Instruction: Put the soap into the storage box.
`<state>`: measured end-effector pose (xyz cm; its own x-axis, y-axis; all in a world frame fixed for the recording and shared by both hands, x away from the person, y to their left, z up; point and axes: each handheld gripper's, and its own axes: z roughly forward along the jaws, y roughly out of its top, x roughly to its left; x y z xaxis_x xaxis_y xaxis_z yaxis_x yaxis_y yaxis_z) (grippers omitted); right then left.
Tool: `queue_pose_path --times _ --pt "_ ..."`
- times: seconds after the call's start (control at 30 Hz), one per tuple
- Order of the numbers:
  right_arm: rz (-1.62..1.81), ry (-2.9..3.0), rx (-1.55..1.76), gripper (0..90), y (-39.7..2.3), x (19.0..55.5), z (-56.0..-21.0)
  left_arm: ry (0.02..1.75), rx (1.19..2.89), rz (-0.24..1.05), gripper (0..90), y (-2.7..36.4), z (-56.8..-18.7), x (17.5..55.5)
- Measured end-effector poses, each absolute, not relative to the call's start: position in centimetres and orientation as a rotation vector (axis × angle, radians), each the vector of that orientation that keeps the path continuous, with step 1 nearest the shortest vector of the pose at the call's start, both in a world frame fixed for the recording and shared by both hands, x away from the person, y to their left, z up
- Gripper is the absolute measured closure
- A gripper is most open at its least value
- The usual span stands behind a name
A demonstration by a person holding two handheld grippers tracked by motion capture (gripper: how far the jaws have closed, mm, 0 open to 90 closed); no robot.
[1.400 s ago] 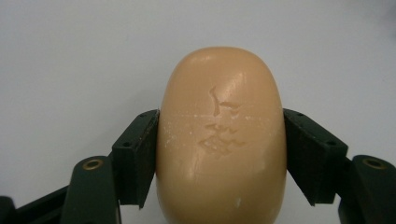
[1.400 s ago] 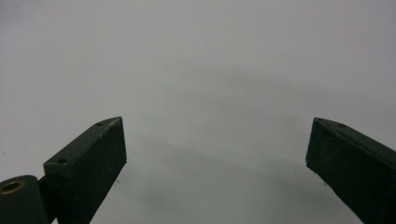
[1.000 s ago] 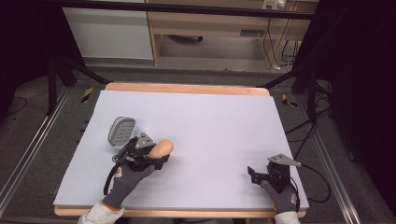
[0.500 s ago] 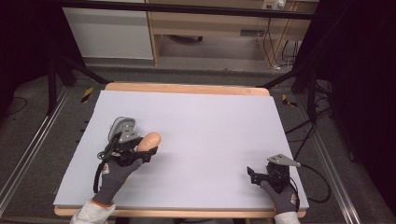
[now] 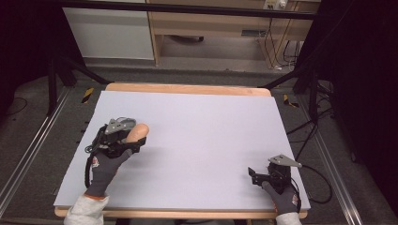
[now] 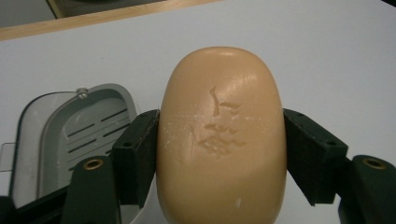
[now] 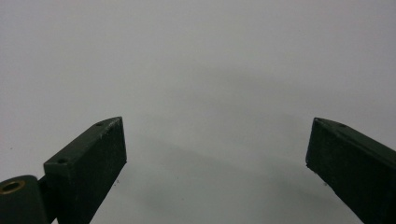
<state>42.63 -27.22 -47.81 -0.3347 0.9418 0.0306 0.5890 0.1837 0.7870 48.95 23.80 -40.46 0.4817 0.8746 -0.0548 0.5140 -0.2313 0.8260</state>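
Observation:
A tan oval bar of soap (image 6: pixel 222 140) with a stamped mark sits clamped between the black jaws of my left gripper (image 6: pixel 223 154). From above, the soap (image 5: pixel 138 131) pokes out of the left gripper (image 5: pixel 130 137) at the table's left side. An open grey soap dish (image 6: pixel 70 135) with a slotted floor lies just below and left of the soap; in the high view the gripper covers it. My right gripper (image 5: pixel 254 175) rests near the front right corner, jaws wide apart with nothing between them (image 7: pixel 217 144).
The white tabletop (image 5: pixel 202 126) has a wooden rim (image 5: pixel 187 88) at the far edge. Black cables trail off the right side (image 5: pixel 324 187). Dark frame legs and a cabinet stand beyond the table.
My left gripper carried the soap leftward and a little farther away, ending above the grey dish. The right gripper stayed where it was.

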Motion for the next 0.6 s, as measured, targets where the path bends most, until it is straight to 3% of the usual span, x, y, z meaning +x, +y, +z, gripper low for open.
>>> queue_pose_path --times 0.6 --pt "1.012 1.996 1.448 5.3 -27.1 42.7 -47.7 1.243 1.890 0.603 31.4 25.9 -41.1 51.0"
